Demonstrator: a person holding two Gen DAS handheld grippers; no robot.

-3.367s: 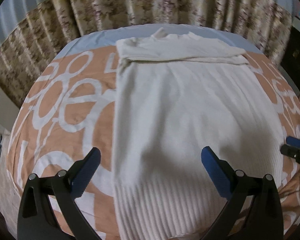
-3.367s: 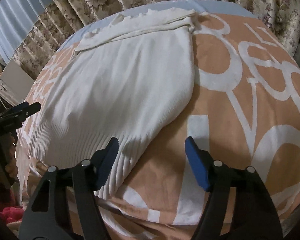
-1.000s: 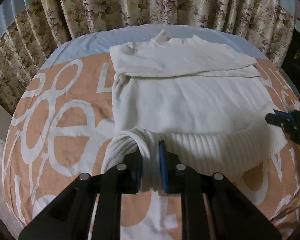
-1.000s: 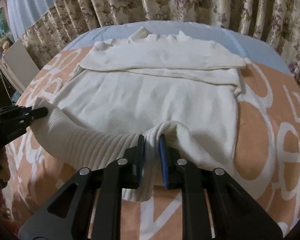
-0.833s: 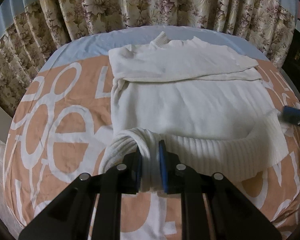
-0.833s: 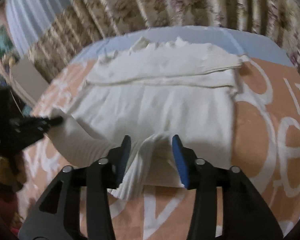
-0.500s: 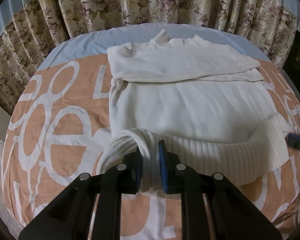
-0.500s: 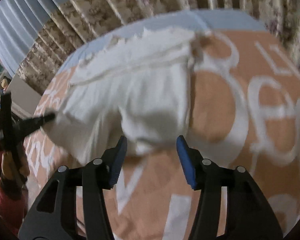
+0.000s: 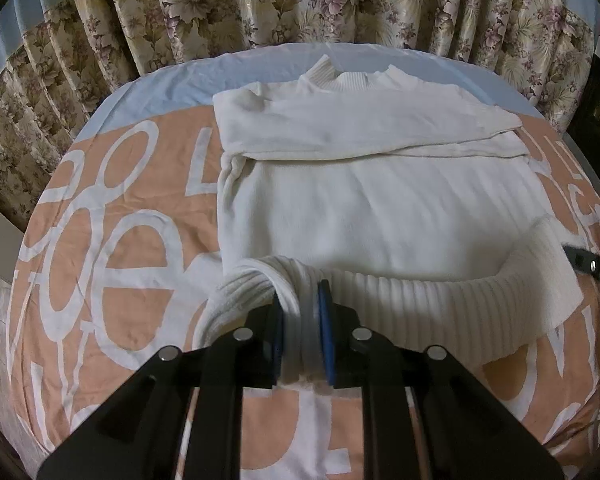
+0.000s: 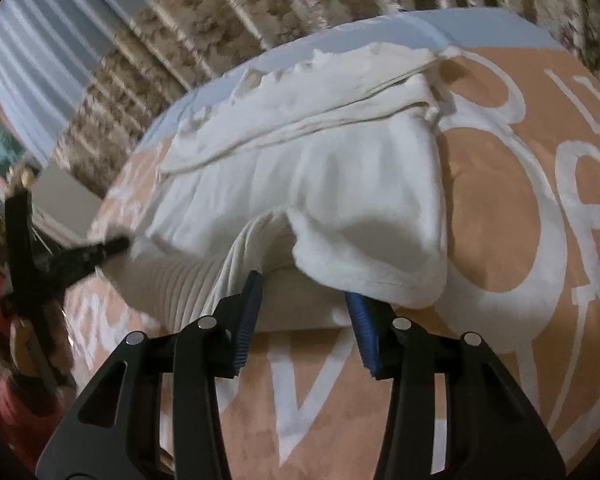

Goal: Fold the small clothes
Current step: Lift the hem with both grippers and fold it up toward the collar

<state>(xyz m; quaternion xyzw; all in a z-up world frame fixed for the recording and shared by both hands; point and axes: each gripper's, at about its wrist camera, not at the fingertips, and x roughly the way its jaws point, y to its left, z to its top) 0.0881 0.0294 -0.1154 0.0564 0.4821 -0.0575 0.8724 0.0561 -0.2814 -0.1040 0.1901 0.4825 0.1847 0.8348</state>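
Sweater (image 9: 380, 216) hem pinched in left gripper (image 9: 300, 320) jaws, right gripper (image 10: 306, 300) jaws closing, hem corner between them ungripped

My left wrist camera looks down along its fingers (image 9: 276, 332) at the near hem of the white sweater (image 9: 372, 200), facing the curtains (image 9: 300, 0). My right wrist camera sits close at the hem's right corner, tilted. Both views share the sweater (image 10: 320, 184) and the bed (image 10: 520, 240).
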